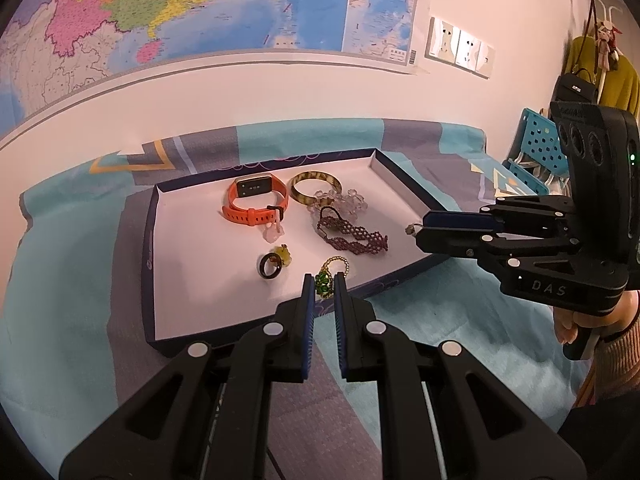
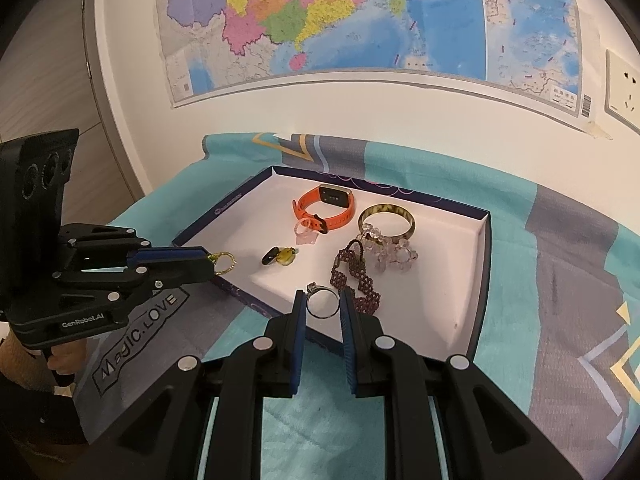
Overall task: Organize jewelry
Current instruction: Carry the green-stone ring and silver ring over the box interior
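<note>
A shallow white tray [image 1: 192,280] with a dark rim lies on the patterned cloth; it also shows in the right wrist view [image 2: 452,304]. In it lie an orange watch [image 1: 256,204], an amber bangle [image 1: 314,186], a clear bead bracelet [image 1: 344,200], a purple beaded bracelet [image 1: 352,236], a black ring [image 1: 269,265] and a yellow charm [image 1: 283,257]. My left gripper [image 1: 323,282] is shut on a gold ring with a green ornament [image 1: 326,280], just above the tray's near rim. My right gripper [image 2: 323,304] is shut on a silver ring [image 2: 322,304] over the tray's right corner.
A wall with a large map [image 1: 200,8] and sockets [image 1: 460,46] stands behind the table. A blue perforated chair [image 1: 538,148] and hanging bags [image 1: 580,84] are at the right. The cloth [image 2: 560,280] surrounds the tray on all sides.
</note>
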